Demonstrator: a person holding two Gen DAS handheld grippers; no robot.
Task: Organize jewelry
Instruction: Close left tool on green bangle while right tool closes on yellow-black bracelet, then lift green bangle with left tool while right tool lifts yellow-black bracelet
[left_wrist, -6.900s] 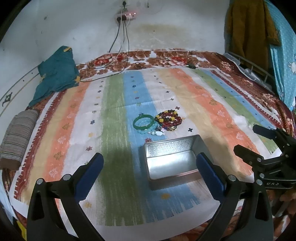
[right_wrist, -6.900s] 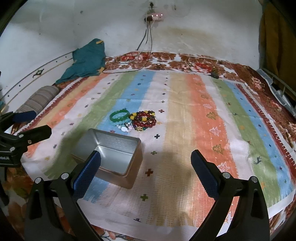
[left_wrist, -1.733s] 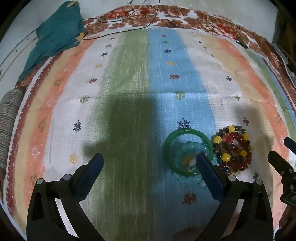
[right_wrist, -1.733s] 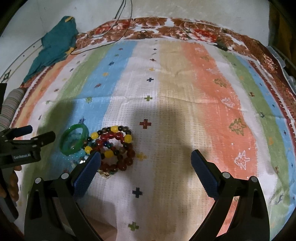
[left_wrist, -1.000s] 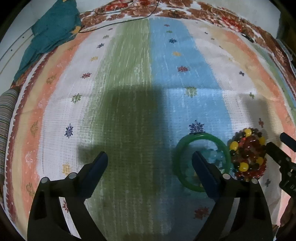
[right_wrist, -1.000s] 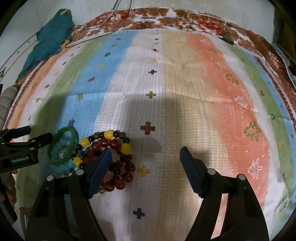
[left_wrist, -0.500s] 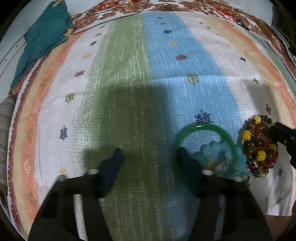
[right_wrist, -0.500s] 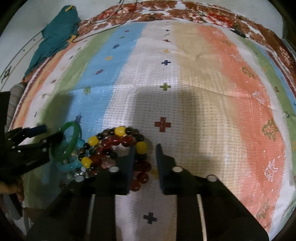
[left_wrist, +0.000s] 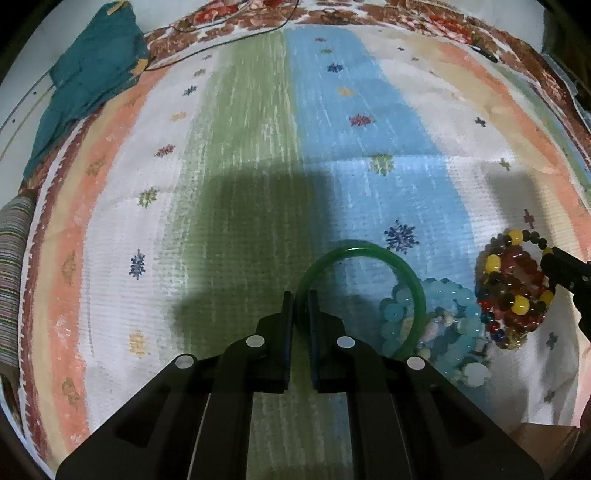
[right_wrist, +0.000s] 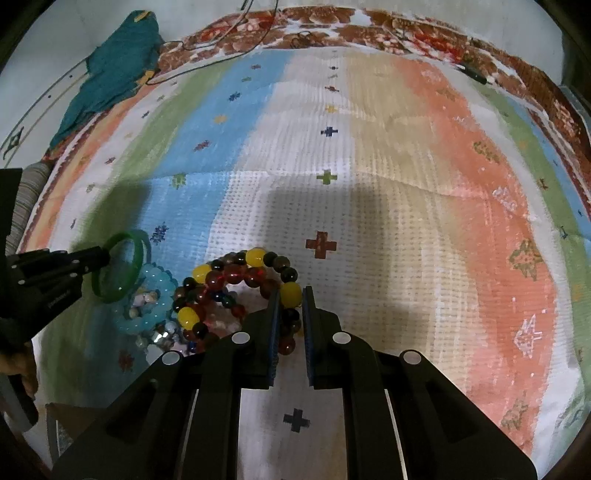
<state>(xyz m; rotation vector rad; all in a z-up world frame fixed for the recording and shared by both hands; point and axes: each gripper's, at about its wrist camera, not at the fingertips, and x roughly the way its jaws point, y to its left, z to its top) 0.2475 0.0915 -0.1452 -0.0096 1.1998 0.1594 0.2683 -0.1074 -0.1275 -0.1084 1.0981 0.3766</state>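
A striped cloth (left_wrist: 258, 129) covers the bed, a teal garment (left_wrist: 88, 81) crumpled at its far left corner. The left gripper (left_wrist: 301, 306) is clamped on the rim of the green bangle (left_wrist: 369, 254), which overlaps a pale blue bead bracelet (left_wrist: 454, 306). Just beside them, the right gripper (right_wrist: 290, 306) pinches a yellow bead of the red and yellow bead bracelet (right_wrist: 236, 273).

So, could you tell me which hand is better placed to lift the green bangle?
Left: the left gripper is shut on the green bangle rim, while the right gripper is clamped on the beaded bracelet.
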